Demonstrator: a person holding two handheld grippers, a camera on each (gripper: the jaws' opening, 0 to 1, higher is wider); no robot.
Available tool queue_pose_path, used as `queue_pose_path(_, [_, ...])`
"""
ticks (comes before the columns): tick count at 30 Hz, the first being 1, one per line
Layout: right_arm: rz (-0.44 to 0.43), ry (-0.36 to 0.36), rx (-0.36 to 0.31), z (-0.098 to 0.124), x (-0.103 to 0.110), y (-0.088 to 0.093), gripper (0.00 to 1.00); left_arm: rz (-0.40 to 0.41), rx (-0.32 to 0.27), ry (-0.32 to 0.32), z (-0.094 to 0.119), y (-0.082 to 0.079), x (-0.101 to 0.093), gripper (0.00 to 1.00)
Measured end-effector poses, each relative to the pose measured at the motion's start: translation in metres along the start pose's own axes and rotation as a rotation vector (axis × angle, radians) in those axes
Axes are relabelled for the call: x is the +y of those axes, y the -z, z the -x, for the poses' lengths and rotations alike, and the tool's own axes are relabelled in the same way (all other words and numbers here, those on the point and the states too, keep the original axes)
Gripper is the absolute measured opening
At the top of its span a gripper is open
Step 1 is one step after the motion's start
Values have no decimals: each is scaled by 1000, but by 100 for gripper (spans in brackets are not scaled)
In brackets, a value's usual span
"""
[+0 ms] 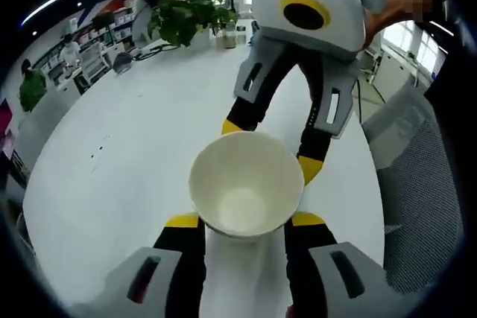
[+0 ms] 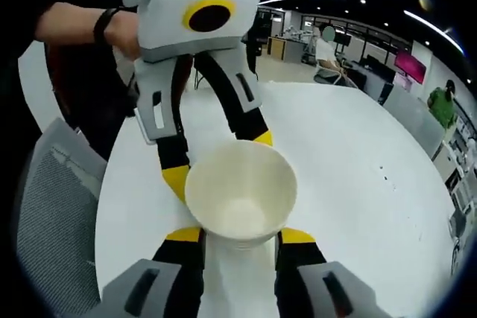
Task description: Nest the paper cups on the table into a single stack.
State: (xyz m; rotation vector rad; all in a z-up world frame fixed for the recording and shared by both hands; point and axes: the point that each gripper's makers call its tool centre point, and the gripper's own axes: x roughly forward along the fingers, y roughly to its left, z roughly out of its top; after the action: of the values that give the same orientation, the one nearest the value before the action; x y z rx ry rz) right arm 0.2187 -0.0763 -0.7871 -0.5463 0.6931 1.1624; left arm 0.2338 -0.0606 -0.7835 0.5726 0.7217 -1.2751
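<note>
Holding one paper cup (image 1: 246,184) upright between both claws, I see my left claw (image 1: 244,220) and right claw (image 2: 240,234) closed on opposite sides above the counter (image 1: 134,139).

place: open-plan office | cues: white table (image 1: 134,154), mesh chair (image 2: 52,206), ceiling strip lights (image 2: 440,24), potted plant (image 1: 186,16), shelving (image 1: 89,50)

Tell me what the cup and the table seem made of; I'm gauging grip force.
The cup looks like thin matte off-white paper, with a rolled rim. The table looks like smooth white laminate with a slight sheen; its core is not visible.
</note>
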Motion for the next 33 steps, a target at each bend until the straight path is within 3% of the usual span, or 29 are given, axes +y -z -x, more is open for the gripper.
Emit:
queue_pose_path(9, [1,-9,11,-8,-11,2,35,6,9,17,-5,1,14,39])
queue_pose_path(21, [-4,-18,10,-10,-14,5,35,11,9,40,-7,3,14,40])
queue_pose_path(24, [-14,-8,24,-10,-14,8,41,-2,21,29,-6,4,16,40])
queue_pose_path(27, [-24,1,30,-10,-14,10,52,-2,29,7,-4,6,18,49])
queue_pose_path(33, [-75,32,4,-3,-15,15,58,60,6,-44,10,9,28,57])
